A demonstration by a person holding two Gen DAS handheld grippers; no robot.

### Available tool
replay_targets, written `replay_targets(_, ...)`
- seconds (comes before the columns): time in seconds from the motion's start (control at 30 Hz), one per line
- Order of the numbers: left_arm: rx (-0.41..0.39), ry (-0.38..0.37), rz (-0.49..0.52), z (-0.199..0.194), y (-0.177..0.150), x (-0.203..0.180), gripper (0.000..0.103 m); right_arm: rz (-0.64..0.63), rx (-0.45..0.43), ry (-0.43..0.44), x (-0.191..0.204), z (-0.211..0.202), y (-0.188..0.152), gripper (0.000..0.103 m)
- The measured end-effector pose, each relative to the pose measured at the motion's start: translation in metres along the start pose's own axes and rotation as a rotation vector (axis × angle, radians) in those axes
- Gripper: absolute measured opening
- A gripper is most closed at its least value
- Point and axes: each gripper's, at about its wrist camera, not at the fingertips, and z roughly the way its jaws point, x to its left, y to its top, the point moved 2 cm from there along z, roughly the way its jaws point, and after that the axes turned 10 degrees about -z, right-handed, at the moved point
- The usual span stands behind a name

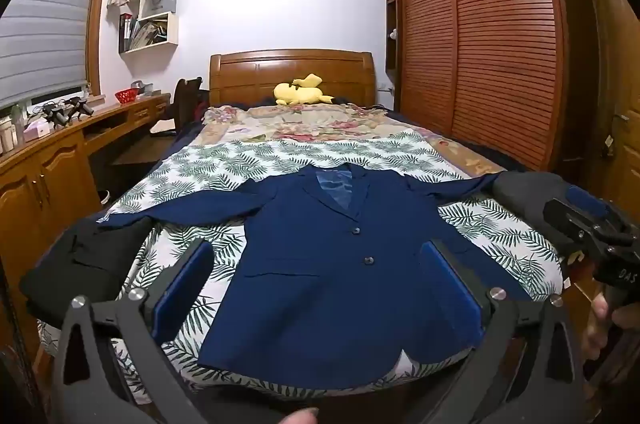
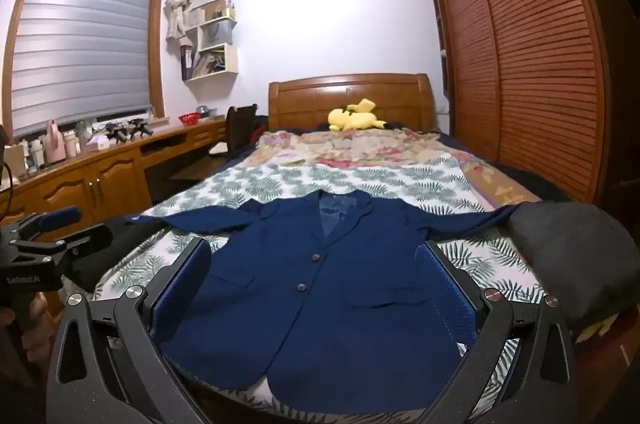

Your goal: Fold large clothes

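Observation:
A navy blue suit jacket [image 1: 328, 264] [image 2: 320, 288] lies face up and buttoned on the bed, sleeves spread out to both sides, hem toward me. My left gripper [image 1: 316, 252] hovers above its lower half, open wide, nothing between the blue pads. My right gripper [image 2: 314, 256] is likewise open over the jacket's lower front. Seen from the left wrist, the right gripper [image 1: 592, 224] hangs at the right edge with a hand below it. In the right wrist view the left gripper [image 2: 60, 228] shows at the left edge.
A leaf-print sheet [image 1: 224, 164] covers the near bed, a floral blanket [image 1: 304, 124] and yellow plush toy [image 1: 300, 92] lie farther back. Black folded clothing [image 1: 80, 264] sits at the left, a dark grey pile [image 2: 576, 256] at the right. Wooden desk [image 1: 48, 160] left, slatted wardrobe [image 1: 480, 44] right.

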Motion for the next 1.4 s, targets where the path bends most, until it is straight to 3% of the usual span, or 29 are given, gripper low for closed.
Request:
replay_targets(0.8,-0.013,0.004,0.004,-0.004,0.001,-0.004,0.103,0.007,0.007,0.009,0.006,0.004,-0.001,0.103)
replay_targets(1.4,-0.047,0.001,-0.006,-0.017,0.006,-0.004,0.103,-0.001,-0.004,0.022,0.022,-0.019,0.006,0.103)
